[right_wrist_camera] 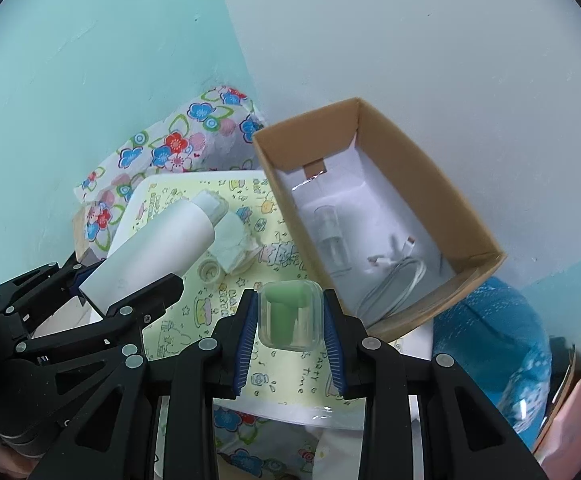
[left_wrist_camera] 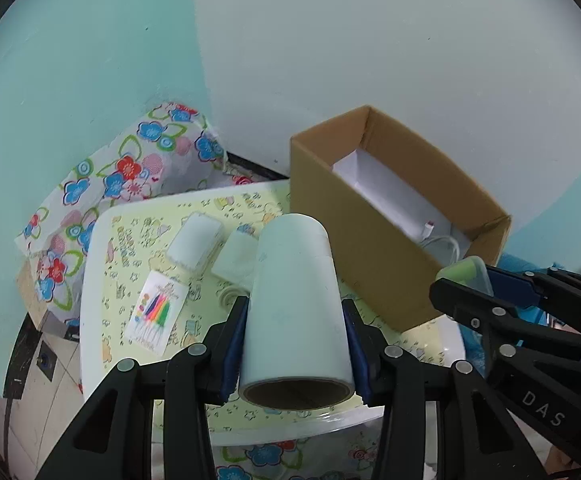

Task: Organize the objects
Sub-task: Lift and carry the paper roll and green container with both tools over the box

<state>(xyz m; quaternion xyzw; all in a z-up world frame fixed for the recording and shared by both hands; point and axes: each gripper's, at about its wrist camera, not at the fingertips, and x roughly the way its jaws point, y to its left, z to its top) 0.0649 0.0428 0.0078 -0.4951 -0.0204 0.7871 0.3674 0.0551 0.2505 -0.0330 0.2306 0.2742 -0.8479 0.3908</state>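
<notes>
My left gripper (left_wrist_camera: 295, 344) is shut on a white film roll (left_wrist_camera: 294, 312) with a cardboard core, held above the small yellow patterned table (left_wrist_camera: 130, 248). The roll also shows in the right wrist view (right_wrist_camera: 150, 256). My right gripper (right_wrist_camera: 290, 332) is shut on a clear plastic case with a green item inside (right_wrist_camera: 289, 316), just left of the open cardboard box (right_wrist_camera: 470, 216). The box holds a white cable (right_wrist_camera: 394, 280) and a clear small bottle (right_wrist_camera: 328, 236). In the left wrist view the box (left_wrist_camera: 330, 216) stands right of the roll.
On the table lie a pack of coloured candles (left_wrist_camera: 155, 314), a white-lidded box (left_wrist_camera: 195, 246), a wrapped white bundle (left_wrist_camera: 234, 258) and a small round cap (right_wrist_camera: 209, 271). A floral cloth (left_wrist_camera: 102, 184) lies behind. A blue cloth (right_wrist_camera: 502, 344) is at right.
</notes>
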